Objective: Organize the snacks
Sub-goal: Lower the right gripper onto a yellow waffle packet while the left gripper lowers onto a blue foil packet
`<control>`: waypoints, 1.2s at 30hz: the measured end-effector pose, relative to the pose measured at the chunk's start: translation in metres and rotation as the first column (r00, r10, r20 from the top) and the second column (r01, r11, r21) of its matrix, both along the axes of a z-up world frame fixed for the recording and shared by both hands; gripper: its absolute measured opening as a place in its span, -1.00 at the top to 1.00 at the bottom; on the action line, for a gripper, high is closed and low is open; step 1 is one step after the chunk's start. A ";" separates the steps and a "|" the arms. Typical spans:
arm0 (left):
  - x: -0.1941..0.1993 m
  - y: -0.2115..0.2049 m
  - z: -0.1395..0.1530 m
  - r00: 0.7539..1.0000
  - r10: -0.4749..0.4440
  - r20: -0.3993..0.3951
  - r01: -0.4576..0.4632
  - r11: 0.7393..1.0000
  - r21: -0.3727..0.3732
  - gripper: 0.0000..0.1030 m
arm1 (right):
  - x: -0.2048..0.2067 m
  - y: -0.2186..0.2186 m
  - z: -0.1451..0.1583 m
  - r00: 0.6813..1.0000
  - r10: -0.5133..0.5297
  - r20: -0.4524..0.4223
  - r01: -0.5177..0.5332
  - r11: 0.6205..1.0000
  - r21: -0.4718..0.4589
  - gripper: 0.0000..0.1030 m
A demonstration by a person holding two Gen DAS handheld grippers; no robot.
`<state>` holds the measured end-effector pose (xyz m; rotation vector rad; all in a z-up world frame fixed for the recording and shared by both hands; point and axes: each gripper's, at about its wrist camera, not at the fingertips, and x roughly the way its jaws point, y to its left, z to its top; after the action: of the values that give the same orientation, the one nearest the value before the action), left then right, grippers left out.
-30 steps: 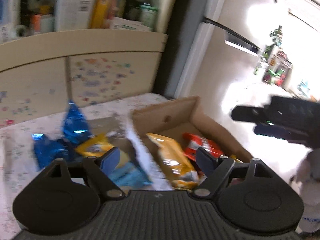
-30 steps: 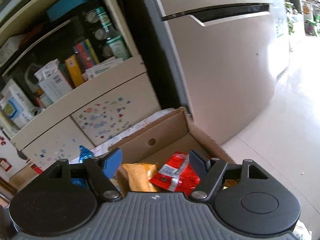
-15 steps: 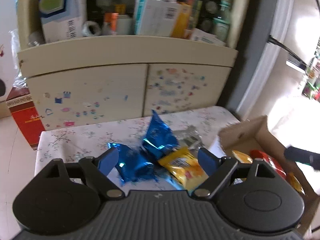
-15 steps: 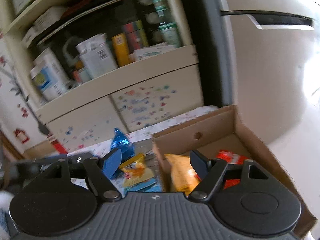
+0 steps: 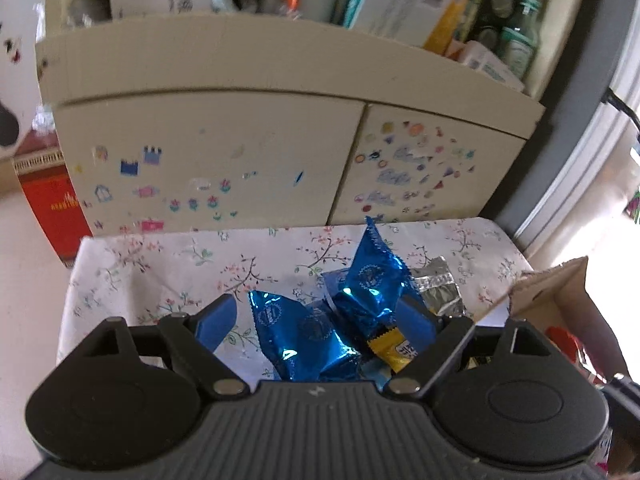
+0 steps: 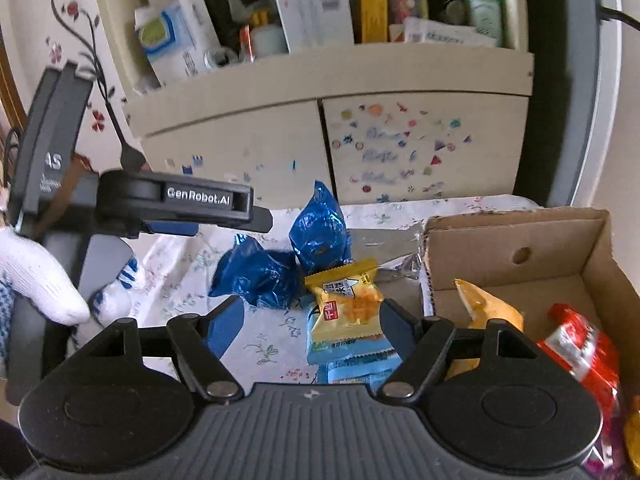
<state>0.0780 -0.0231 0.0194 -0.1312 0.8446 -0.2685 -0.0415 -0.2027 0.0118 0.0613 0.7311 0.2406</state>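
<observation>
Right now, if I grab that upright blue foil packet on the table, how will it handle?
The blue foil packet looks puffy and crinkled, so it probably crushes easily and feels light. Its glossy foil may slip. Standing on end against its twin, it likely topples when nudged.

Black handheld grippers, gloved hand
Left gripper (image 6: pixel 224 222): "GenRobot.AI" lettering, blue fingers (image 5: pixel 216 322), ribbed grey housing, silver screws; white knit glove (image 6: pixel 38 280).

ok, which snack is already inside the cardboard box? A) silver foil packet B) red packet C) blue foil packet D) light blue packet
B: the red packet lies inside the cardboard box beside an orange bag; the blue foil packets, silver foil packet and light blue packet all sit outside it on the floral tablecloth.
</observation>
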 end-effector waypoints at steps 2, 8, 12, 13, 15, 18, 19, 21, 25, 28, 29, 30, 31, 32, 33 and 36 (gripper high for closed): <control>0.005 0.000 -0.007 1.000 0.000 -0.015 0.000 1.000 0.003 -0.68 | 0.007 0.004 -0.005 1.000 -0.008 -0.007 0.008 1.000 -0.021 -0.54; 0.015 0.000 -0.024 1.000 0.007 -0.031 -0.006 1.000 0.027 -0.68 | 0.028 0.012 -0.020 0.999 -0.030 -0.013 0.029 0.994 -0.104 -0.40; 0.018 -0.004 -0.028 1.000 -0.014 -0.026 0.014 1.000 0.021 -0.68 | 0.041 0.015 -0.027 0.999 -0.034 -0.028 0.031 0.994 -0.104 -0.29; 0.019 -0.006 -0.029 0.999 -0.022 -0.023 0.022 1.000 0.016 -0.68 | 0.043 0.016 -0.028 0.999 -0.032 -0.030 0.028 0.993 -0.114 -0.27; 0.020 -0.009 -0.031 0.999 -0.031 -0.021 0.031 0.999 0.012 -0.68 | 0.048 0.021 -0.032 0.999 -0.029 -0.035 0.024 0.989 -0.145 -0.25; 0.023 -0.014 -0.037 0.999 -0.038 -0.033 0.039 0.999 0.020 -0.68 | 0.053 0.026 -0.037 0.999 -0.028 -0.042 0.021 0.986 -0.168 -0.25; 0.024 -0.015 -0.039 0.999 -0.039 -0.035 0.040 0.999 0.025 -0.68 | 0.054 0.028 -0.038 0.999 -0.028 -0.044 0.020 0.984 -0.177 -0.24; 0.025 -0.017 -0.044 0.998 -0.042 -0.039 0.043 0.998 0.038 -0.68 | 0.054 0.031 -0.040 0.999 -0.023 -0.043 0.014 0.979 -0.202 -0.23; 0.026 -0.013 -0.052 0.997 -0.025 -0.069 0.029 0.998 0.057 -0.58 | 0.051 0.032 -0.041 0.999 -0.013 -0.048 0.003 0.980 -0.199 -0.03; 0.026 -0.004 -0.056 0.995 -0.012 -0.102 0.015 0.999 0.032 -0.41 | 0.048 0.032 -0.041 0.998 0.013 -0.056 -0.023 0.984 -0.179 0.07; 0.025 -0.002 -0.055 0.994 -0.010 -0.107 0.014 0.999 0.034 -0.36 | 0.046 0.032 -0.040 0.998 0.023 -0.059 -0.033 0.986 -0.166 0.10; 0.024 0.000 -0.056 0.994 -0.010 -0.110 0.015 0.999 0.041 -0.30 | 0.046 0.032 -0.041 0.998 0.030 -0.061 -0.040 0.987 -0.156 0.14; 0.023 0.002 -0.056 0.994 -0.011 -0.110 0.016 0.999 0.047 -0.28 | 0.045 0.031 -0.041 0.997 0.038 -0.065 -0.047 0.988 -0.144 0.16; 0.022 0.004 -0.056 0.994 -0.010 -0.112 0.016 0.999 0.052 -0.28 | 0.043 0.030 -0.040 0.996 0.046 -0.070 -0.054 0.990 -0.127 0.17; 0.021 0.007 -0.056 0.993 -0.010 -0.116 0.016 0.998 0.053 -0.28 | 0.042 0.029 -0.040 0.996 0.052 -0.075 -0.060 0.992 -0.112 0.17; 0.018 0.015 -0.054 0.991 -0.018 -0.136 0.024 0.999 0.040 -0.27 | 0.038 0.025 -0.040 0.992 0.089 -0.090 -0.095 0.993 -0.070 0.17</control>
<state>0.0957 -0.0082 -0.0347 -0.1023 0.9866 -0.2637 -0.0032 -0.1775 -0.0281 -0.0330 0.8302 0.2998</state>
